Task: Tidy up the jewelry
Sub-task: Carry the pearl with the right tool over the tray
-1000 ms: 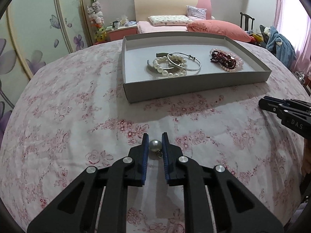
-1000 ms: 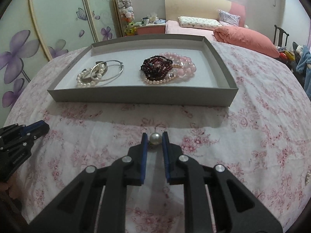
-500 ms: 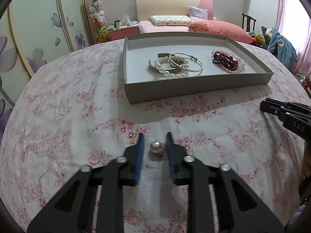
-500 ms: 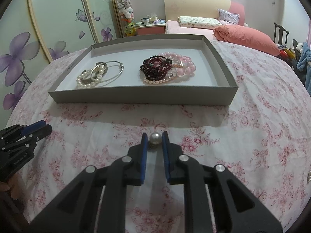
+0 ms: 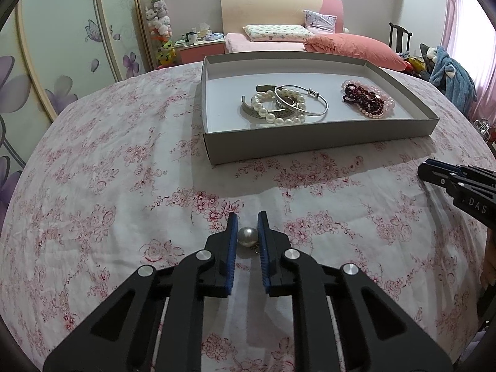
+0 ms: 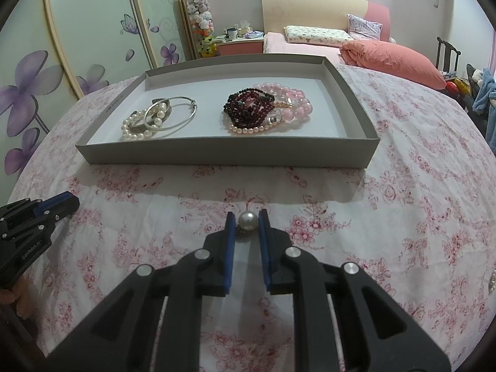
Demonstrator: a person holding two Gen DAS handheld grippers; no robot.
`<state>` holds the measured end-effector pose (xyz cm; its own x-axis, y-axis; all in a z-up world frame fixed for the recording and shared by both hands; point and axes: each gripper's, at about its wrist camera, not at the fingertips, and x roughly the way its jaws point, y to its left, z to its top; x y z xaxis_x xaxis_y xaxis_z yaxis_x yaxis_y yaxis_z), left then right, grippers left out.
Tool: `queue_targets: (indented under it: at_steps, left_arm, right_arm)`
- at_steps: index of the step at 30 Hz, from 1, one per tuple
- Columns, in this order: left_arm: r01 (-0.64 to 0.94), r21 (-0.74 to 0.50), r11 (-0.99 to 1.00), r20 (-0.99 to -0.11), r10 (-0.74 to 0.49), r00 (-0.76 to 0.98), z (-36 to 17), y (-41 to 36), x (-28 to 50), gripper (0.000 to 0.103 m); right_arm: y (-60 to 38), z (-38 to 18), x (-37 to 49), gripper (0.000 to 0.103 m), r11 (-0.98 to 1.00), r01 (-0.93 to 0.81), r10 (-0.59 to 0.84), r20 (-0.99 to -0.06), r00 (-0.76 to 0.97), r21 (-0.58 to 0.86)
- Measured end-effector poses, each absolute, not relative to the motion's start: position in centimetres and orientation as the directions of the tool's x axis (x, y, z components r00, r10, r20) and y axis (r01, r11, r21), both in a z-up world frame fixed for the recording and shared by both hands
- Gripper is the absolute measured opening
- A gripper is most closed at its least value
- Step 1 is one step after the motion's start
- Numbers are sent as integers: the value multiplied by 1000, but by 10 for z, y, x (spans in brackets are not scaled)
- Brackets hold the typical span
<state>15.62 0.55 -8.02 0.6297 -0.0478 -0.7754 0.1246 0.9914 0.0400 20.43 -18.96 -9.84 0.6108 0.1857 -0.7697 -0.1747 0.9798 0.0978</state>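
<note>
A grey tray [image 5: 310, 142] [image 6: 217, 155] sits on the floral cloth. It holds a pearl bracelet [image 5: 272, 111] [image 6: 136, 130], silver bangles [image 5: 310, 102] [image 6: 173, 114] and dark red and pink bead bracelets [image 5: 365, 99] [image 6: 263, 108]. My left gripper [image 5: 247, 235] is shut on a pearl earring [image 5: 247, 236] just above the cloth. My right gripper [image 6: 247, 221] is shut on another pearl earring [image 6: 248, 220] in front of the tray. Each gripper also shows at the edge of the other view, the right one [image 5: 458, 183] and the left one [image 6: 34, 220].
The table has a pink floral cloth [image 5: 108, 170]. A small jewel [image 6: 491, 283] lies at the far right of the cloth. Behind the table stand a bed with pink bedding [image 5: 341, 46], a nightstand [image 5: 198, 46] and a floral wardrobe [image 6: 62, 46].
My left gripper opened around its pearl earring half a second ago and has closed on it again. My right gripper kept its hold and barely moved.
</note>
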Motion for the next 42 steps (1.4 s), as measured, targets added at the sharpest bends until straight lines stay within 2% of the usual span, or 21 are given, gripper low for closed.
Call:
queue_targets:
  at_steps: [17,20,26,36,42]
  left_arm:
    - [123,45,991,-776,-43,629,-80,5,156,14]
    - [108,16,994,-780,-55,624,-77,8,155,14]
    - [91,-7,996,-710,-69,701,-49,6,142,14]
    - [109,37,993,-528,-73,846,-1,-22,116,14]
    - [107,10,994,-487,-88,869,11,-25,118,14]
  right_arm:
    - [-190,-98,205,15,980,-170,187,-768,613,104]
    - [-194,-94,200,15,980,-156,196,-752,629,125]
    - [-195,-63,182,15,977,-160,214,-661,719,142]
    - [-177,-7,156,15,973,-213,228,-476,849,86]
    - [-172,11,148,15,977,-204,211,-389,897,58]
